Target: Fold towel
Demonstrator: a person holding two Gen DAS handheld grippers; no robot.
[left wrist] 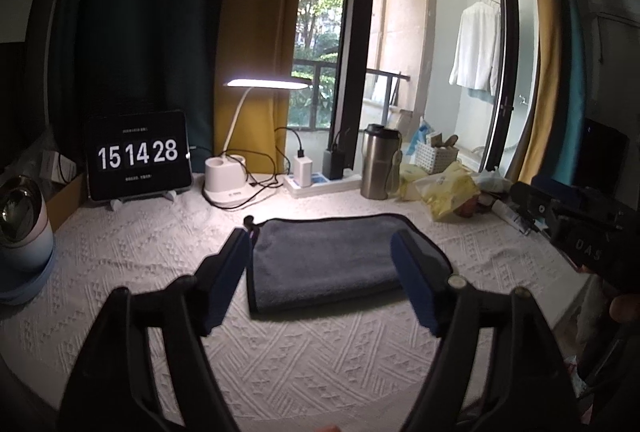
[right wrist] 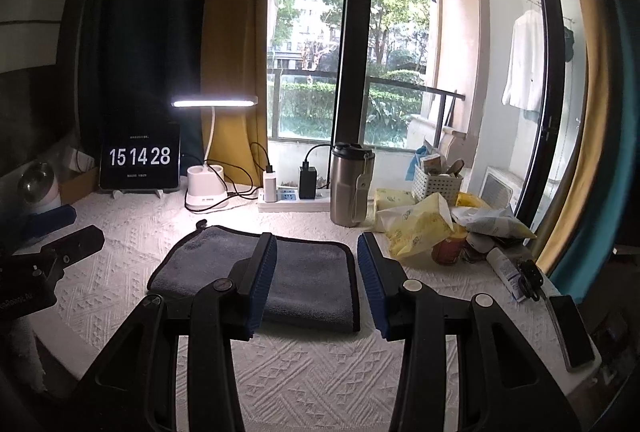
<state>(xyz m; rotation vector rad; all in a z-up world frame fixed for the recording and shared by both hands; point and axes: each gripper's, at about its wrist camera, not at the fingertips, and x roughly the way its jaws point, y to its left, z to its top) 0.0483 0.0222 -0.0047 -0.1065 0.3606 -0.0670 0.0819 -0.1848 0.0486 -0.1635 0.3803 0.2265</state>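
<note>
Grey towel [left wrist: 328,264] with dark piping, lying flat near the middle of a bench [left wrist: 300,364] covered in white textured cloth. Already folded into a compact rectangle, with doubled layers showing along the near edge; exact number of folds hard to tell from this angle. Small hanging loop poking out at the far left corner.

Left claw [left wrist: 324,288] spread wide, blue pads apart, holding nothing, hovering just above and near the towel's near edge. Right claw [right wrist: 316,284] likewise spread, empty, raised over the towel's right half. No contact between either claw and the fabric.

Judged from the layout: folding looks largely done, with at most one more halving or a tidy-up of edges left.

Along the far side, left to right: tablet clock [left wrist: 138,155] reading 15 14 28, lit desk lamp [left wrist: 240,167], power strip [right wrist: 294,201] with chargers, steel tumbler [left wrist: 378,161], yellow packets [right wrist: 416,228] and a white basket [right wrist: 436,183]. Phone [right wrist: 570,332] at the right edge of the bench. Window and balcony beyond.
</note>
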